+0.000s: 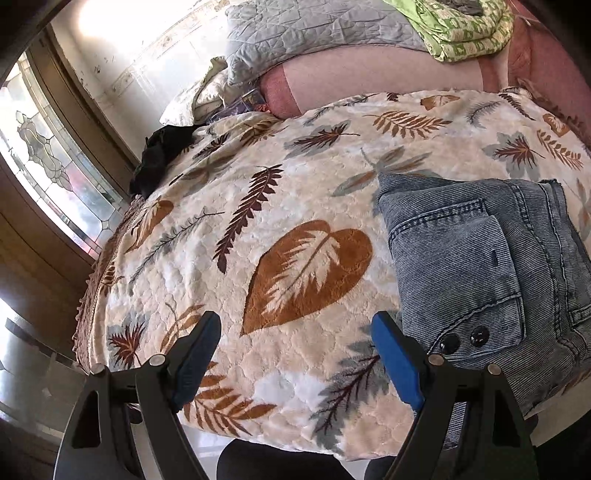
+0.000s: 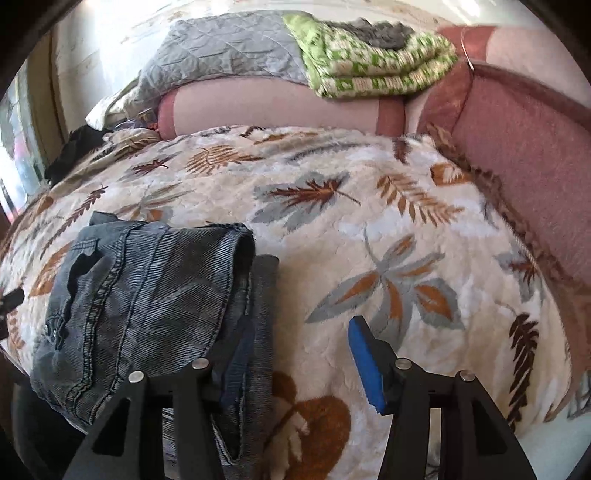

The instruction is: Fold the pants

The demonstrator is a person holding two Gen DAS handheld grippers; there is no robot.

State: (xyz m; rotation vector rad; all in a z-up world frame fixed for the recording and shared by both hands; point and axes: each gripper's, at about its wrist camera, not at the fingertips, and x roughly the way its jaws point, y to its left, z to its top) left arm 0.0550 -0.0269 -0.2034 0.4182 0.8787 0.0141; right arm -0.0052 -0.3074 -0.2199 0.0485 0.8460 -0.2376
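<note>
The blue-grey denim pants [image 1: 476,273] lie folded into a thick stack on the leaf-patterned blanket [image 1: 295,192], back pocket and two dark buttons showing. My left gripper [image 1: 295,354] stands open over bare blanket just left of the stack, its right finger close to the denim's near corner. In the right wrist view the pants [image 2: 147,291] lie at the left. My right gripper [image 2: 301,365] is open. Its left pad sits in among the denim's right-hand edge layers, and its right pad [image 2: 365,365] stands apart over the blanket [image 2: 388,221].
A grey quilt [image 1: 314,33] and a folded green patterned blanket [image 2: 376,66] lie on the pink cushioned back [image 2: 524,155] behind. A black garment [image 1: 162,155] sits at the far left edge, near a leaded-glass window [image 1: 44,155]. Dark-clothed legs [image 1: 266,461] stand at the near edge.
</note>
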